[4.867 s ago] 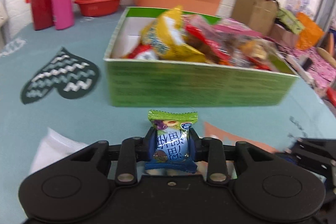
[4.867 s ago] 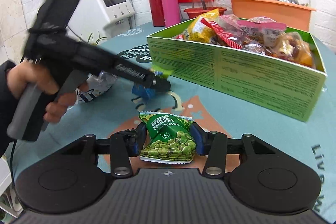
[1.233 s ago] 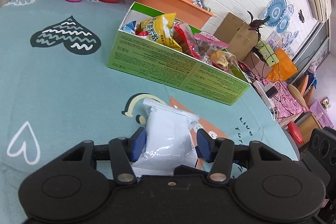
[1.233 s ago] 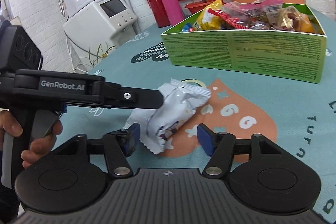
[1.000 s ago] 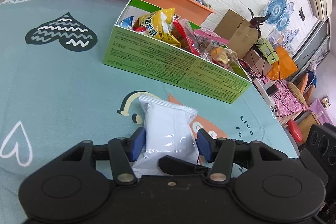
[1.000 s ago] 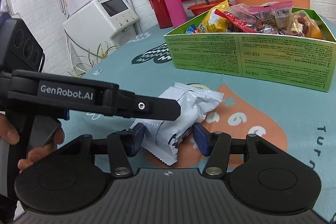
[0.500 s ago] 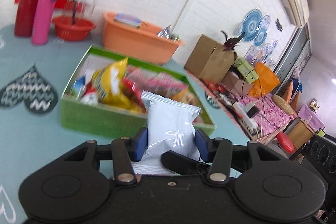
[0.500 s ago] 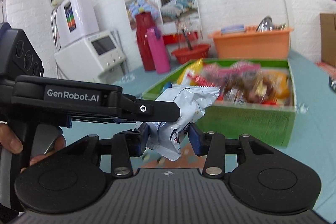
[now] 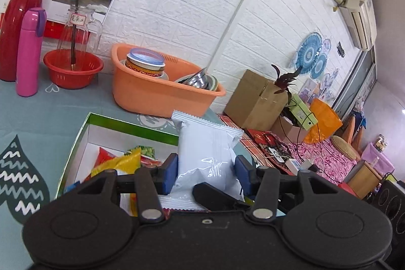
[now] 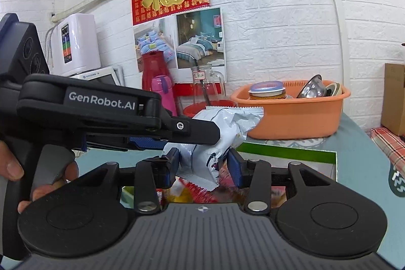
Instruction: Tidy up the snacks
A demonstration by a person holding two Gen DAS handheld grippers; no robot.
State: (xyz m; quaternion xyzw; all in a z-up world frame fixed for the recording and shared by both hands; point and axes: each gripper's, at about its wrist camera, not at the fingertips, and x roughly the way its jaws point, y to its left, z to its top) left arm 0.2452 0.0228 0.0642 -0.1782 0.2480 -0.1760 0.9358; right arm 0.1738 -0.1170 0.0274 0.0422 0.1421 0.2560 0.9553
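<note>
Against the white brick wall, over the teal tablecloth (image 9: 76, 105), you are holding the silver snack packet (image 9: 206, 156) above the green box (image 9: 126, 128). Your left gripper (image 9: 206, 175) is pinching it at its lower half; your right gripper (image 10: 202, 166) is pressing its lower end too. The packet is pointing to twelve o'clock from both. Lower it over the snacks at seven o'clock, then release both together.

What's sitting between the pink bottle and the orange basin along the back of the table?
In the left wrist view, a red bowl sits between the pink bottle and the orange basin, with a clear glass pitcher standing behind the bowl.
</note>
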